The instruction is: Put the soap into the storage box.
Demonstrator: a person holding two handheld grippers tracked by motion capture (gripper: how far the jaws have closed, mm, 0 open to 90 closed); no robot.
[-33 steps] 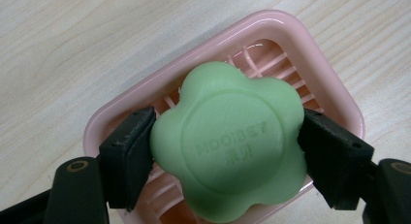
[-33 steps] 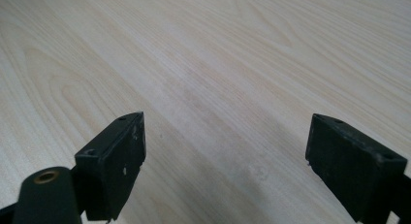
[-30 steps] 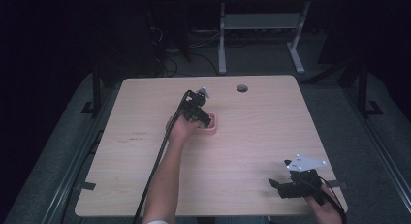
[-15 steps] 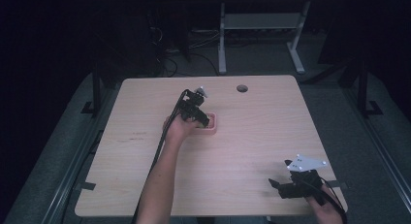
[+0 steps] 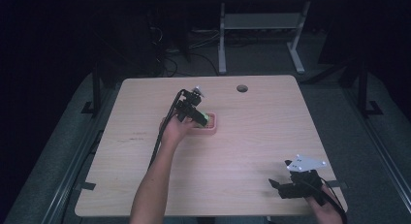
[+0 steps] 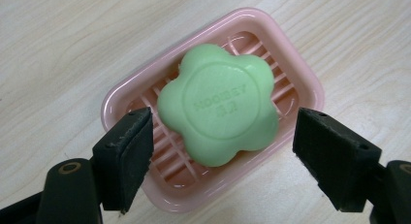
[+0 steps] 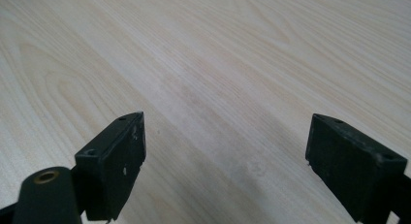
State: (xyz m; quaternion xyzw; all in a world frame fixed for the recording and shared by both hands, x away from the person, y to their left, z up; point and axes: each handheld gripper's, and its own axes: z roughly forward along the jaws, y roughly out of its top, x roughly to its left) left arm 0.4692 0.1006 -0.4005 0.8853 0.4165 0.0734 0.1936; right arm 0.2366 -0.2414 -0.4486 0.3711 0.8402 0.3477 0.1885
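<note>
A green flower-shaped soap (image 6: 219,104) lies in a pink ribbed soap dish (image 6: 300,71) on the wooden table. My left gripper (image 6: 223,153) hangs just above the dish, open, with one jaw on each side of the soap and neither touching it. From the high view the left gripper (image 5: 199,116) sits over the pink soap dish (image 5: 213,128) near the table's middle, and a bit of the green soap (image 5: 205,119) shows. My right gripper (image 5: 285,184) rests open near the front right corner, with bare wood between its jaws (image 7: 225,151).
A round cable hole (image 5: 242,88) sits near the table's (image 5: 252,141) far edge. A white desk frame (image 5: 257,25) and cables stand on the dark floor beyond. The left gripper's cable runs back along the forearm.
The left gripper has shifted slightly to the left and nearer over the dish. The right gripper has stayed where it was.
</note>
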